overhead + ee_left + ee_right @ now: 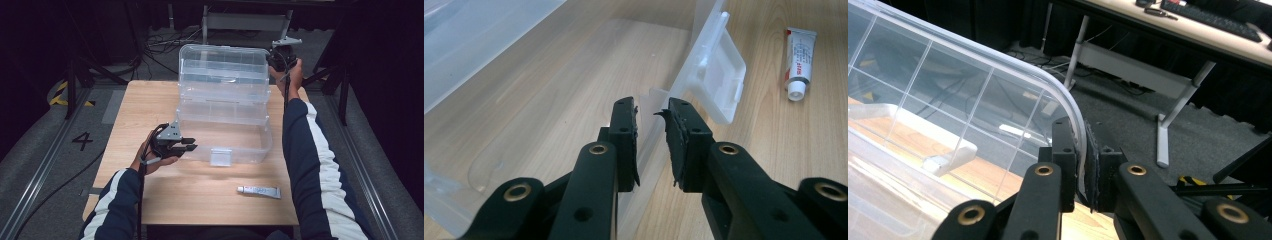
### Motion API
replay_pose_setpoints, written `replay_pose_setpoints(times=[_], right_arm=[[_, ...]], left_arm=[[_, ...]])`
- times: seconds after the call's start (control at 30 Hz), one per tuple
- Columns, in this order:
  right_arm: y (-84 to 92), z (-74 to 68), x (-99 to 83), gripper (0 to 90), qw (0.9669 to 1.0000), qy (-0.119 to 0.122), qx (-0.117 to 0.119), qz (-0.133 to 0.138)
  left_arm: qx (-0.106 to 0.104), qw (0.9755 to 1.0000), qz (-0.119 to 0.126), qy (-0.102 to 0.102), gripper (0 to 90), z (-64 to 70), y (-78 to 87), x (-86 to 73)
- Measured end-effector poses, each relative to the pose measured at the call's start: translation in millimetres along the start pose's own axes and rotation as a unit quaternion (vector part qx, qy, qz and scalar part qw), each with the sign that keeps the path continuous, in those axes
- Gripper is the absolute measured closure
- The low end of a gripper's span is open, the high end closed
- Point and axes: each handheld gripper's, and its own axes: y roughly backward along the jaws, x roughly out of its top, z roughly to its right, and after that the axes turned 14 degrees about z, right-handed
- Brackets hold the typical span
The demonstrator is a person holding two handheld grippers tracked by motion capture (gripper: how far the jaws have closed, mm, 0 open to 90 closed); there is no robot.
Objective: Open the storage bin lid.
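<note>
Grippers clamped on an open clear box (225, 127).
Left gripper (189, 144) pinches its front wall; right gripper (280, 59) grips the raised lid (222, 72) rim.

A tube (258, 191) lies on the table (150, 105) before the open box (225, 135) (lid upright behind).
</note>
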Motion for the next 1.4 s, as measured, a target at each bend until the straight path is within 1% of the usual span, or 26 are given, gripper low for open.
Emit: replay_pose_setpoints(times=[0.17,0.23,0.3,0.33,0.43,0.47,0.67,0.73,0.93,1.13,1.4], right_arm=[[-11.3,5.1,-5.5,84.6,0.9998,-0.008,0.011,-0.014],[-15.7,7.5,-7.2,84.5,0.9996,-0.012,0.017,-0.021],[-20.2,7.9,-7.6,84.5,0.9993,-0.010,0.025,-0.026],[-22.2,7.5,-7.7,84.5,0.9992,-0.007,0.027,-0.030],[-27.4,6.9,-10.1,84.3,0.9990,-0.006,0.025,-0.038],[-28.7,7.7,-12.1,84.3,0.9989,-0.010,0.026,-0.038],[-31.7,8.4,-14.4,84.2,0.9987,-0.013,0.027,-0.042],[-33.6,9.3,-14.7,84.2,0.9983,-0.018,0.029,-0.047],[-40.1,11.5,-15.7,84.1,0.9970,-0.021,0.037,-0.065],[-44.8,13.8,-19.7,84.1,0.9962,-0.026,0.043,-0.071],[-51.1,13.1,-26.5,83.8,0.9954,-0.030,0.041,-0.081]], left_arm=[[-0.001,1.0000,0.001,0.001,74.5,-0.5,0.0,-0.2],[-0.009,1.0000,0.004,0.003,74.9,-0.8,-0.4,-0.5],[-0.012,0.9999,0.002,-0.001,75.5,0.4,-1.0,0.2],[-0.010,0.9999,0.000,-0.004,75.5,1.3,-1.3,0.5],[-0.010,0.9999,0.000,-0.005,75.4,1.4,-1.4,0.5],[-0.010,0.9999,0.000,-0.005,75.3,1.4,-1.5,0.5],[-0.007,1.0000,0.001,-0.005,75.3,2.3,-1.6,0.2],[-0.007,1.0000,0.000,-0.007,75.2,2.5,-1.7,0.3],[-0.004,1.0000,0.000,-0.009,75.1,3.2,-1.7,0.3],[-0.004,1.0000,0.001,-0.008,75.0,3.2,-1.7,0.2],[-0.005,1.0000,0.003,-0.006,74.9,2.9,-1.6,-0.3]])
